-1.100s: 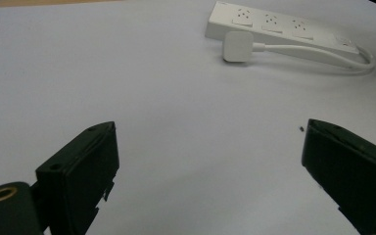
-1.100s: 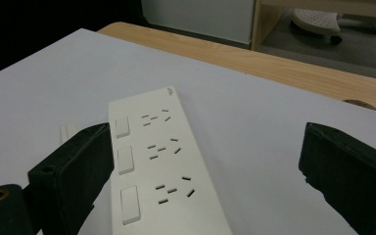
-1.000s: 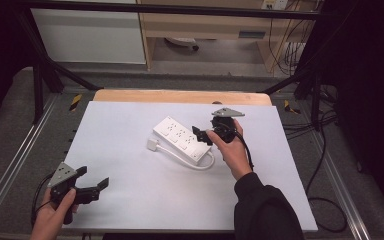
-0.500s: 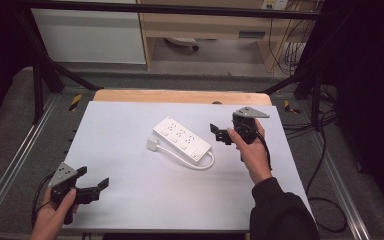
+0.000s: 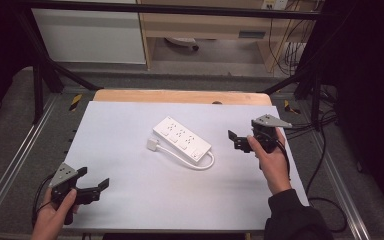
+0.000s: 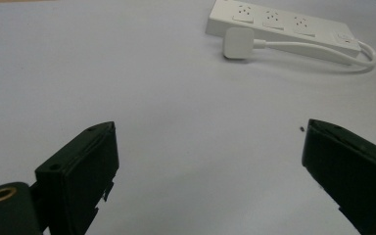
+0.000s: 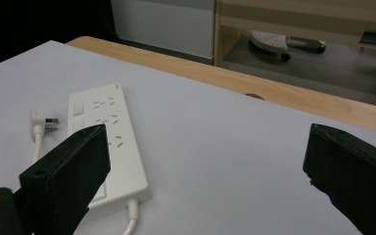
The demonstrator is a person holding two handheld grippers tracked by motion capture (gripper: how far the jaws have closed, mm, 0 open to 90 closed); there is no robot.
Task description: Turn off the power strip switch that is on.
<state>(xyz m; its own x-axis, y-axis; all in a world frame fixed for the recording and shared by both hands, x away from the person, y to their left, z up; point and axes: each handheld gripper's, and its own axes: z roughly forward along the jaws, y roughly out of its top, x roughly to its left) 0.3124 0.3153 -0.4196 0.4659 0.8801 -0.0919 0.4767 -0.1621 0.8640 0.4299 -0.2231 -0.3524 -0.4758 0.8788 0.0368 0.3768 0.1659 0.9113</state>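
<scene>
1. Right gripper (image 5: 241,140): jaws wide apart, nothing between them. Held off the sheet near its right edge, pointing left toward the power strip (image 5: 182,140). Grey plate on top.
2. Right gripper view: strip (image 7: 107,147) lies just past the left jaw, sockets up, not touching it. Only bare white sheet (image 7: 215,142) shows between the jaws.
3. Left gripper (image 5: 91,186): jaws spread wide too, empty. Sits at the sheet's near-left corner, well apart from the strip.
4. Left gripper view: bare sheet between the jaws; strip (image 6: 284,27) far ahead at upper right.
5. Strip: white, flat, mid-sheet, lying diagonally. Its short cable (image 5: 200,162) loops off the near-right end and runs back along the near side to the plug (image 5: 152,145), which rests on the sheet just beside the strip's left end.
6. Wooden table edge (image 5: 180,96) shows beyond the sheet's far side.
</scene>
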